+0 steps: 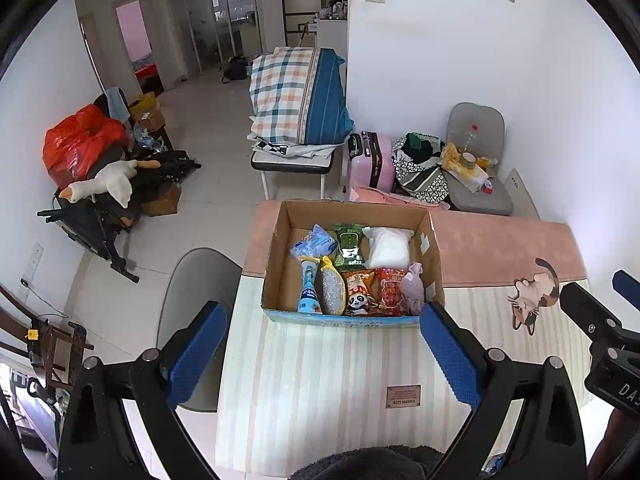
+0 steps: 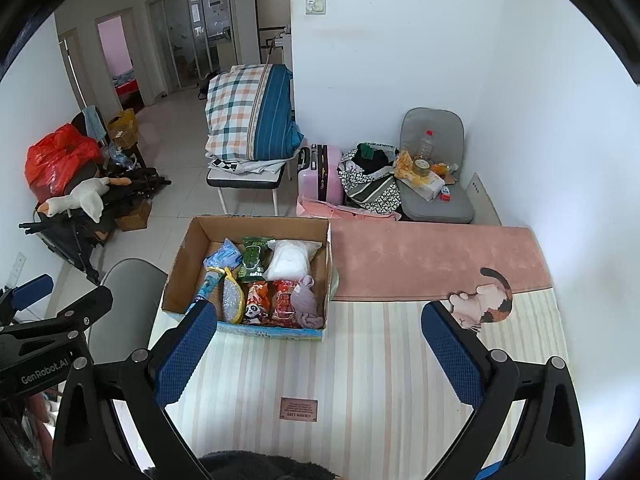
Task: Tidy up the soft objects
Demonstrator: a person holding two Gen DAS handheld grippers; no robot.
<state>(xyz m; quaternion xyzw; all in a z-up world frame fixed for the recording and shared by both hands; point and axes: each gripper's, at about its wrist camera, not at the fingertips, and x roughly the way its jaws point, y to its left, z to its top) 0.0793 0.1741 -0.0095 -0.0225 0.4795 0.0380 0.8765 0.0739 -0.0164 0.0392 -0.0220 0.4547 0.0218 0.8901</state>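
Note:
An open cardboard box [image 1: 276,256] [image 2: 180,268] stands on the striped mat [image 1: 320,380] [image 2: 340,360]. It holds several soft items: a white bag [image 1: 388,246] [image 2: 290,258], a green pack [image 1: 349,246], a blue pack [image 1: 314,240], a panda snack bag [image 1: 360,294] [image 2: 256,304], a red bag [image 1: 390,290], a lilac cloth [image 1: 414,288] [image 2: 306,302], a yellow-edged sponge [image 1: 332,290] and a blue bottle [image 1: 309,290]. My left gripper [image 1: 320,352] is open and empty, just in front of the box. My right gripper [image 2: 320,352] is open and empty, right of the box.
A pink runner [image 1: 500,248] with a cat picture [image 1: 536,296] lies behind the mat. A grey chair [image 1: 200,304] stands left of the table. Beyond are a folded quilt [image 1: 296,96], pink suitcase [image 1: 372,160], bags, a grey seat [image 1: 476,176] and a goose plush [image 1: 104,182].

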